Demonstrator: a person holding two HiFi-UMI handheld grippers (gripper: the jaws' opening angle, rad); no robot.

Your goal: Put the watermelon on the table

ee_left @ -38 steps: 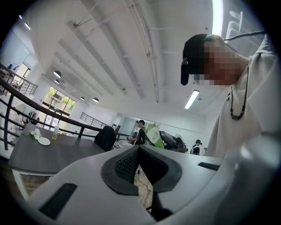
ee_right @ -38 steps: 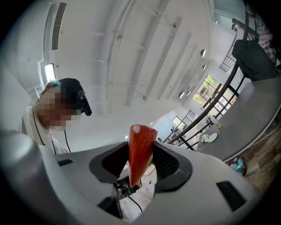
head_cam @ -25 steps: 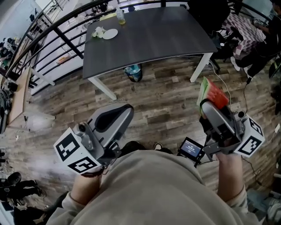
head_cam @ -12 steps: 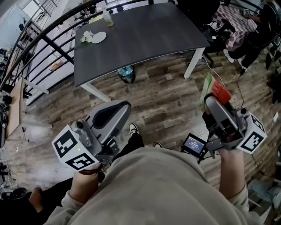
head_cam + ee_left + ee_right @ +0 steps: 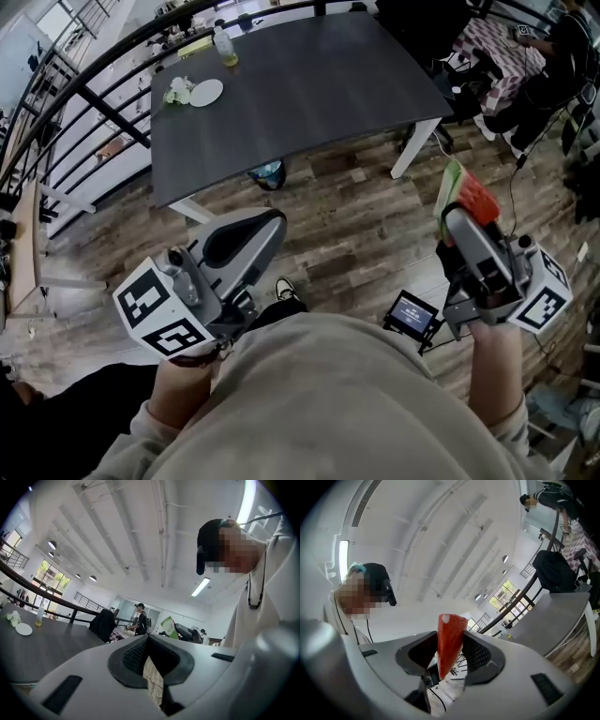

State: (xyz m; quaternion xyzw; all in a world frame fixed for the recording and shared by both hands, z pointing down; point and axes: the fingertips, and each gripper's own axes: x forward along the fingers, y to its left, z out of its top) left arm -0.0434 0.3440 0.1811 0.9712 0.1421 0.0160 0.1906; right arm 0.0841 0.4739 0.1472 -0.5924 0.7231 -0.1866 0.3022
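From overhead: right gripper clamped on the watermelon slice, over wood floor, well short of the dark table ahead. Left gripper closed and empty, also short of the table.
Along the left jaws: pressed together at the tips, nothing between; table ahead-left.
Along the right jaws: slice pinched upright between both pads; table to the right.

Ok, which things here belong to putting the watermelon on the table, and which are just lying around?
Belong to the job: watermelon, gripped in the right gripper; the dark table.

Just lying about: plate and bottle at the table's far corner; bluish bundle under the table; small screen near the right gripper; left gripper, shut and empty.
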